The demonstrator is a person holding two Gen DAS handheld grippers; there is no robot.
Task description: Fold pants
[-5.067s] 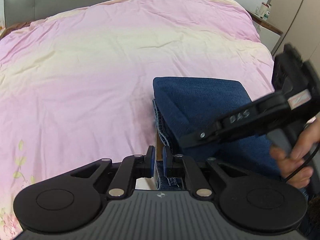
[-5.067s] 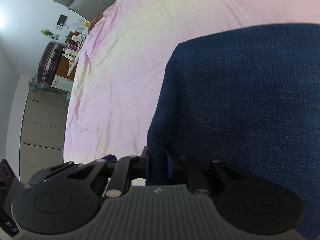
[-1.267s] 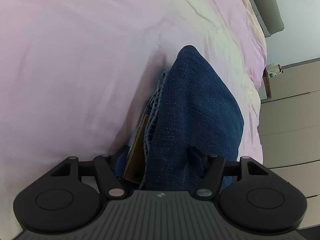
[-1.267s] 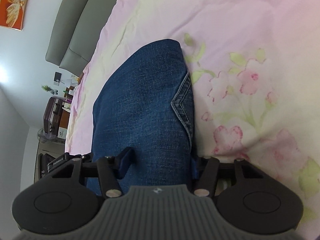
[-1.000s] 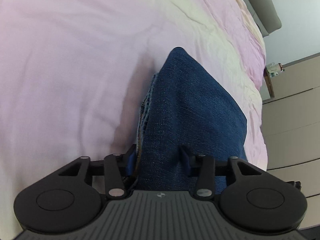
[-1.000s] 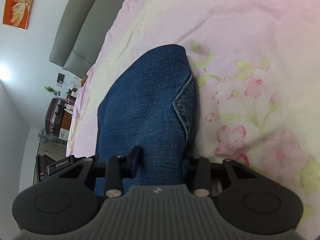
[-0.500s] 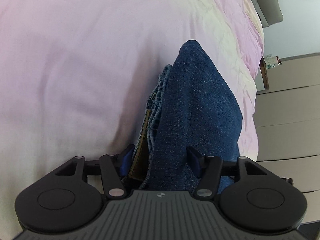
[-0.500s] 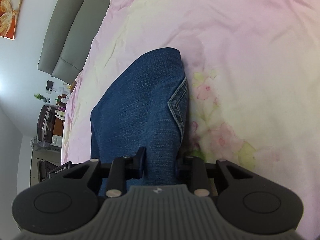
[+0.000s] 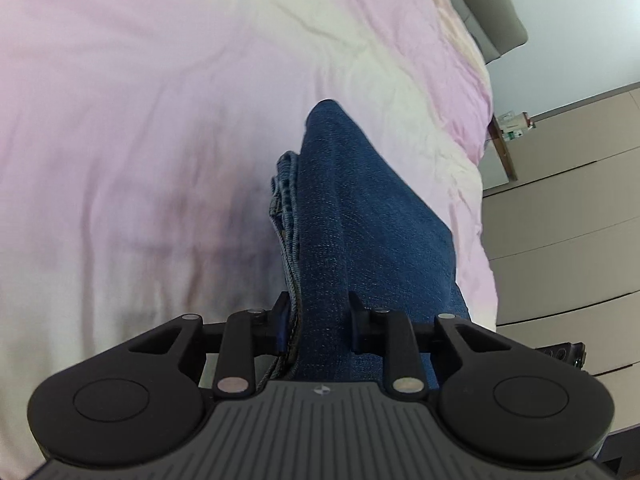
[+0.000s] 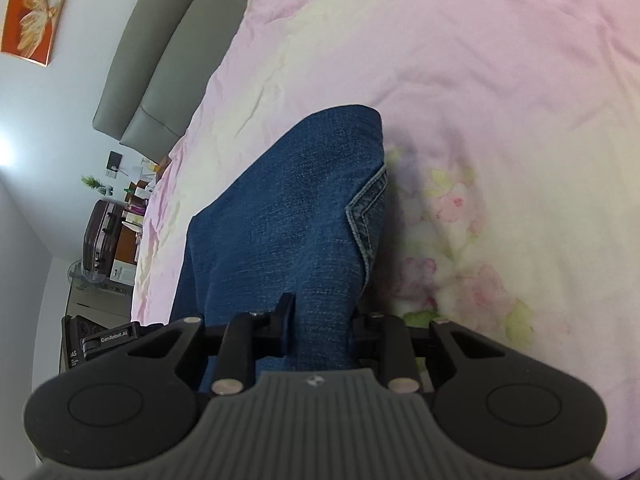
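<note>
From your left wrist view, your left claw (image 9: 318, 324) angles down over the bed (image 9: 140, 140), and its jaws are closing with the folded pants (image 9: 360, 216) between them, the pads pressing the denim at both sides. Only this view shows the stacked hem edges (image 9: 286, 184) along the bundle's left side, plus the pale wardrobe doors (image 9: 568, 216) past the bed's edge. From your right wrist view, your right claw (image 10: 322, 322) tilts down likewise, its jaws closing on the same one pair of pants (image 10: 280, 216), pinching the other end. Only here do you see a stitched pocket corner (image 10: 362, 216), the floral print (image 10: 452, 216) on the pink cover, the grey headboard (image 10: 160, 60), a suitcase (image 10: 100, 236) and an orange picture (image 10: 30, 8). You hold two claws, one garment, lying on the bed.
</note>
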